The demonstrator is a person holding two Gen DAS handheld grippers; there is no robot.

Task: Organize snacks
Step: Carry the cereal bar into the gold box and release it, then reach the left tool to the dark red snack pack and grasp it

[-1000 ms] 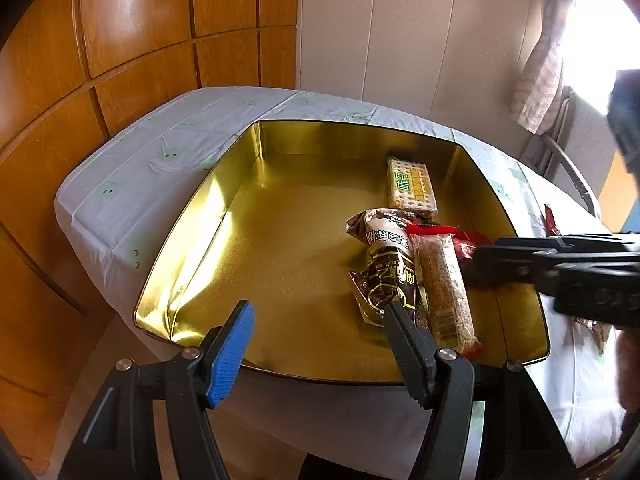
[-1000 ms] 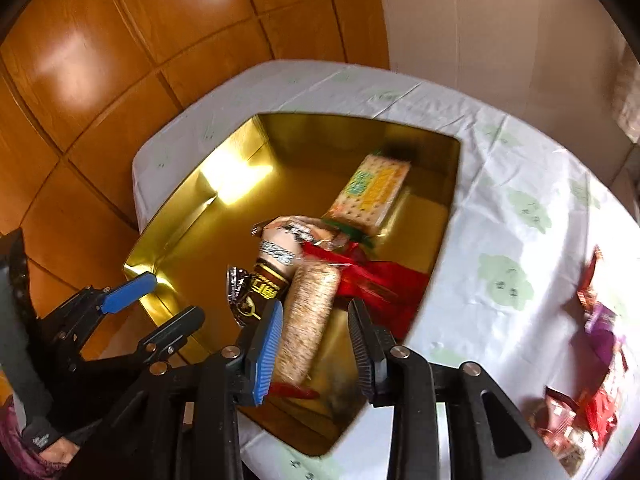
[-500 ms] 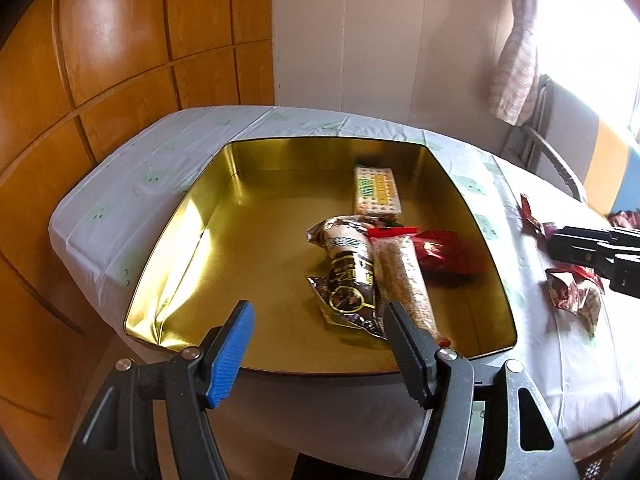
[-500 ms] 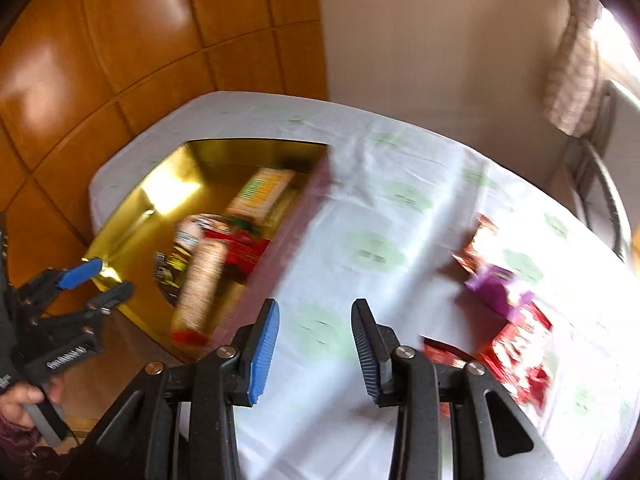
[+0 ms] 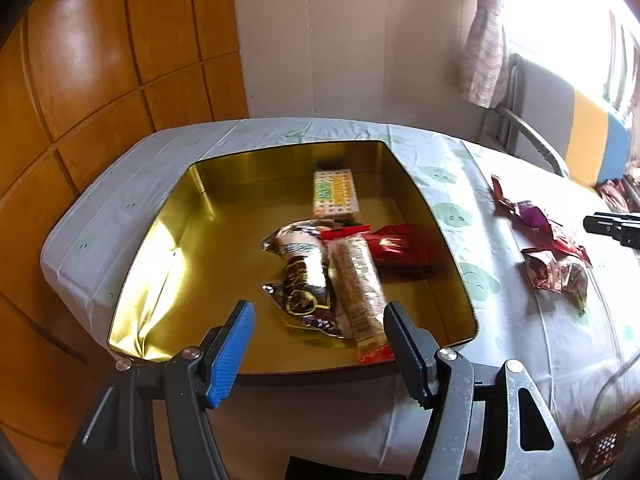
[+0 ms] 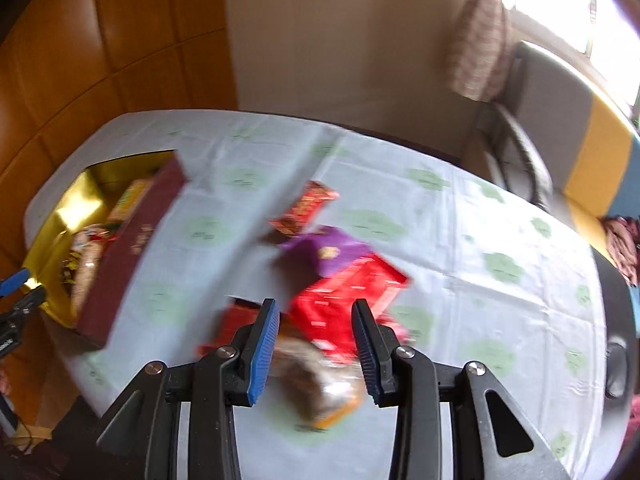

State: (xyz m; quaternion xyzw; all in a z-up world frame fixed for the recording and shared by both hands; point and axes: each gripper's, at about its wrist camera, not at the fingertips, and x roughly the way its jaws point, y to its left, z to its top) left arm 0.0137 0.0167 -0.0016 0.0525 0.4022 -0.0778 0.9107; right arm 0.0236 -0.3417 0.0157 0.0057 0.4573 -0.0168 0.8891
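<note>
A gold tin box [image 5: 168, 264] sits on the table's left end and holds a cracker pack [image 5: 334, 194], a brown wrapped snack [image 5: 304, 276], a long oat bar [image 5: 356, 292] and a red packet [image 5: 394, 244]. My left gripper [image 5: 316, 340] is open and empty at the box's near rim. My right gripper [image 6: 314, 344] is open above a pile of loose snacks: a red packet [image 6: 344, 300], a purple packet [image 6: 328, 252] and a brown packet [image 6: 316, 392]. The pile also shows in the left wrist view [image 5: 556, 268].
The box's maroon outer wall [image 6: 132, 248] shows in the right wrist view. A white cloth with green faces [image 6: 460, 240] covers the table. A chair [image 6: 516, 152] stands beyond the far edge. Wood panelling [image 5: 100, 80] is on the left.
My right gripper has swung right, away from the box, to the loose snack pile. The red packet now lies in the box. My left gripper has turned slightly right.
</note>
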